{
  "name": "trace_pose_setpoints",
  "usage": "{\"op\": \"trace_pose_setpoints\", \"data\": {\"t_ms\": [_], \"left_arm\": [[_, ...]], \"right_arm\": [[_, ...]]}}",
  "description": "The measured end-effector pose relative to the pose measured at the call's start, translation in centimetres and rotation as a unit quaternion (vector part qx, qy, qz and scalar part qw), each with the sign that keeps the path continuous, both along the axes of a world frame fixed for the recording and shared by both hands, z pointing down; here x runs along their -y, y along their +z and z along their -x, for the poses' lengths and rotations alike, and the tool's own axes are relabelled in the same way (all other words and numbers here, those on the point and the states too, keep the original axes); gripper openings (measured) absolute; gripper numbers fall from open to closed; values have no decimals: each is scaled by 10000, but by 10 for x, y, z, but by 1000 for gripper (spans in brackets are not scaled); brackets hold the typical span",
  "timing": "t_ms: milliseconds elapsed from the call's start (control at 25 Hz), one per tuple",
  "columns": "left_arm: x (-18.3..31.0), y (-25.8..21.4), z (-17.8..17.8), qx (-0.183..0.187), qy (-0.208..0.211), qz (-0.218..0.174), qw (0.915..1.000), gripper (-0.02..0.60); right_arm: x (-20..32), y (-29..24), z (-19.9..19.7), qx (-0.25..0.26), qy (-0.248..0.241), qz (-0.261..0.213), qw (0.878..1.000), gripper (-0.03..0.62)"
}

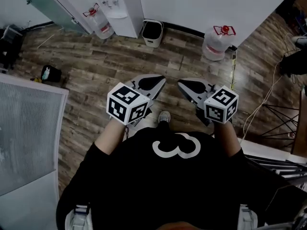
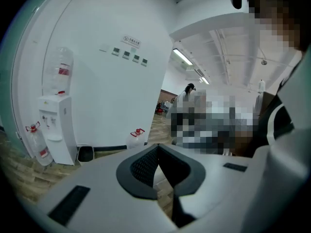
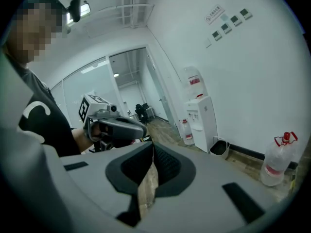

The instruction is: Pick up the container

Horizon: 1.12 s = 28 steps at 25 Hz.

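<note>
**Both grippers clenched and empty above the floor**

The left gripper [image 1: 161,82] and the right gripper [image 1: 182,84] are held side by side in front of the person. Their jaws are pressed together with nothing gripped, and their tips are near each other but apart. The wooden floor [image 1: 96,71] is seen beneath them. By the white wall, a bin [image 1: 152,32] is set just beside a water dispenser [image 1: 122,6]. Which thing is the container cannot be told.

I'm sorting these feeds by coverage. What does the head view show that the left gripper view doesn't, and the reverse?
Only the head view: the right gripper, jaws together, and the person's shoe. Only the left gripper view: the wall signs and a ceiling light. Both: the left gripper, shut with nothing between its jaws, the water dispenser, the bin and the wood floor.
</note>
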<state>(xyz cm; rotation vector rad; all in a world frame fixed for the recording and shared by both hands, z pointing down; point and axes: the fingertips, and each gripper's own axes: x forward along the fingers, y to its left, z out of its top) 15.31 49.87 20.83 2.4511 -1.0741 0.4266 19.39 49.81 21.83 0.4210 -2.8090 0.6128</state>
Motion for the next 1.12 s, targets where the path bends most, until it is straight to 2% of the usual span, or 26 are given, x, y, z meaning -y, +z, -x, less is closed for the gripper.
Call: {"op": "trace_pose_setpoints", "data": {"t_ms": [320, 640, 840, 1120], "left_arm": [[70, 10, 56, -123, -87, 73, 9999, 15], [93, 6, 72, -23, -85, -39, 10000, 15], [112, 8, 83, 118, -196, -61, 9997, 15], [167, 17, 98, 258, -359, 9, 9990, 15]], "right_arm": [[70, 7, 45, -339, -67, 36, 9994, 26], [101, 1, 70, -331, -198, -106, 9992, 26], [127, -2, 81, -152, -273, -147, 9994, 26], [189, 8, 96, 12, -399, -64, 9992, 26]]}}
